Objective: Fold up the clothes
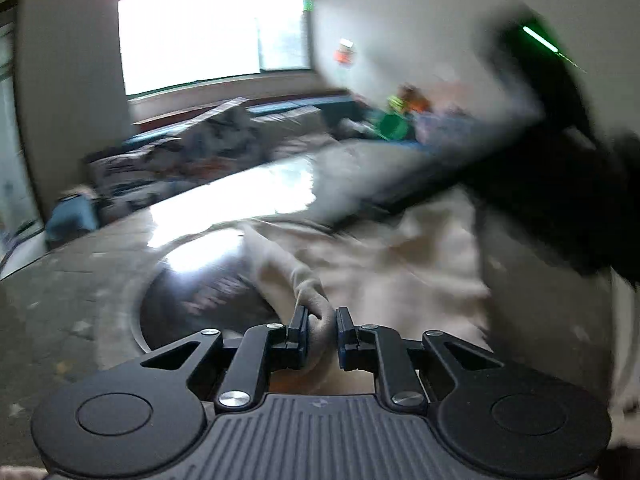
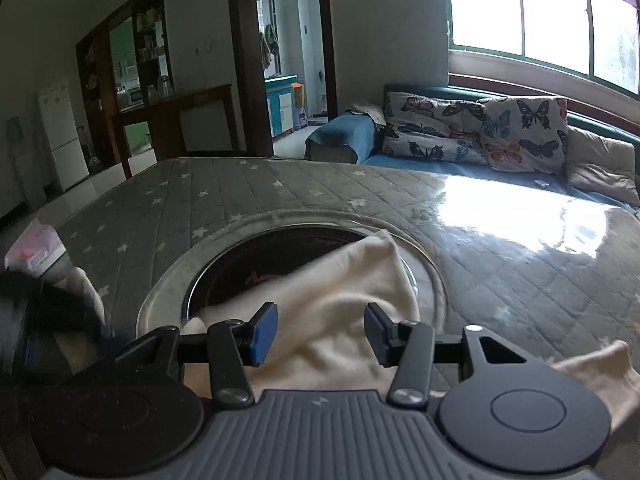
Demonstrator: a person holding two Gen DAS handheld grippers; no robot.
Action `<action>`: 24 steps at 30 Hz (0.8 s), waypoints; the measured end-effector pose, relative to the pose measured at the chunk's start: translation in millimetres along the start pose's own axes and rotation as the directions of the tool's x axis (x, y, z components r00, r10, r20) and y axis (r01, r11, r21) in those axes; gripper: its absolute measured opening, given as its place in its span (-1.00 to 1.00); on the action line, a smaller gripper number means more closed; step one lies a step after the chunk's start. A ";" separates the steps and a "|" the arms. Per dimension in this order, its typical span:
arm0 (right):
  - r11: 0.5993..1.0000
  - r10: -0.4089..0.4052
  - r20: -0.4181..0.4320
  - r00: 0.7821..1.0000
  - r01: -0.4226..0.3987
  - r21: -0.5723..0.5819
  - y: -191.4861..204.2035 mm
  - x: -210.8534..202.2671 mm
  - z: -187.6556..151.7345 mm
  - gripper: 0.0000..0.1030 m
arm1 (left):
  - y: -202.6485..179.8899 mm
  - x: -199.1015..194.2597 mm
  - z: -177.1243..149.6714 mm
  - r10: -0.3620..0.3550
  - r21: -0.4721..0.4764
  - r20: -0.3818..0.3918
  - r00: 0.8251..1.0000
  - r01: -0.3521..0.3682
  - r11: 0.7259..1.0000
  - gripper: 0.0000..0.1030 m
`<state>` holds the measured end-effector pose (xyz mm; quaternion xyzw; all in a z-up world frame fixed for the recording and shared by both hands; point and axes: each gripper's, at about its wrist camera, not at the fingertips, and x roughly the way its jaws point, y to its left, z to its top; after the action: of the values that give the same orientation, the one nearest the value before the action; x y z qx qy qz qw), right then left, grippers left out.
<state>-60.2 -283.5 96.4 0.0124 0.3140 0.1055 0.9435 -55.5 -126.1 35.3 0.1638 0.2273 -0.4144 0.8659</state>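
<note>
Cream garment (image 2: 344,320), one piece, lies crumpled on the tabletop (image 2: 248,196), partly draped over the single round dark recess (image 2: 256,264) in its star-patterned quilted cover. The left tongs (image 1: 320,326) are nearly closed, pinching a bunched fold of the garment between the pads. The right tongs (image 2: 320,334) stand wide apart above the cloth, gripping nothing. Two butterfly-print cushions (image 2: 520,132) sit on the sofa beyond.
</note>
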 end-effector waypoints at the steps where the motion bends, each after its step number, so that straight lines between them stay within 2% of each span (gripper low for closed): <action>1: 1.000 0.004 -0.011 1.000 -0.004 0.003 2.1 7.9 3.5 -0.06 | -9.5 2.6 -4.1 -0.015 0.031 -0.014 1.000 0.016 0.999 -0.69; 6: 0.999 -0.007 -0.059 0.998 0.004 -0.038 15.6 41.9 12.0 -0.09 | -24.8 5.7 -11.6 -0.068 0.054 -0.031 0.997 0.070 0.996 -0.60; 9: 0.998 -0.050 -0.105 0.993 0.046 -0.045 17.2 57.0 8.0 -0.20 | -25.0 1.7 -10.7 -0.093 0.057 -0.031 0.995 0.095 0.994 -0.55; 11: 0.999 -0.049 -0.128 0.991 0.046 -0.026 12.4 60.6 3.0 -0.39 | -18.7 -5.0 -9.0 -0.101 0.037 -0.028 0.994 0.102 0.994 -0.55; 13: 0.998 -0.060 -0.147 0.987 0.059 -0.012 7.0 61.3 -4.0 -0.41 | -9.4 -16.4 -6.7 -0.096 -0.009 -0.003 0.995 0.096 0.995 -0.41; 14: 0.998 -0.063 -0.148 0.987 0.062 -0.008 5.5 60.8 -6.4 -0.41 | -4.0 -18.8 -3.6 -0.064 -0.031 0.012 0.998 0.064 0.997 -0.36; 16: 0.998 -0.067 -0.150 0.986 0.068 0.002 2.4 59.7 -11.0 -0.41 | 7.9 -18.7 1.3 0.005 -0.098 0.020 1.000 -0.003 0.995 -0.06; 18: 0.998 -0.064 -0.148 0.987 0.067 0.016 -0.3 57.7 -14.2 -0.41 | 20.9 -13.8 4.9 0.077 -0.185 0.003 0.997 -0.075 0.980 -0.04; 19: 0.998 -0.063 -0.148 0.987 0.066 0.020 -1.2 57.2 -15.0 -0.41 | 27.1 -8.0 5.5 0.084 -0.227 -0.026 0.996 -0.088 0.970 0.05; 21: 0.998 -0.061 -0.145 0.987 0.065 0.023 -2.1 57.5 -15.2 -0.41 | 38.9 9.2 5.8 0.080 -0.318 -0.115 0.990 -0.113 0.941 0.26; 24: 0.998 -0.057 -0.141 0.988 0.061 0.029 -2.7 57.2 -15.0 -0.40 | 51.3 27.7 1.3 0.034 -0.418 -0.175 0.984 -0.106 0.902 0.22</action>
<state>-24.0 -274.9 50.3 0.0112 0.3813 0.0730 0.9215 0.8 -113.5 26.6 0.0124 0.3763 -0.3086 0.8735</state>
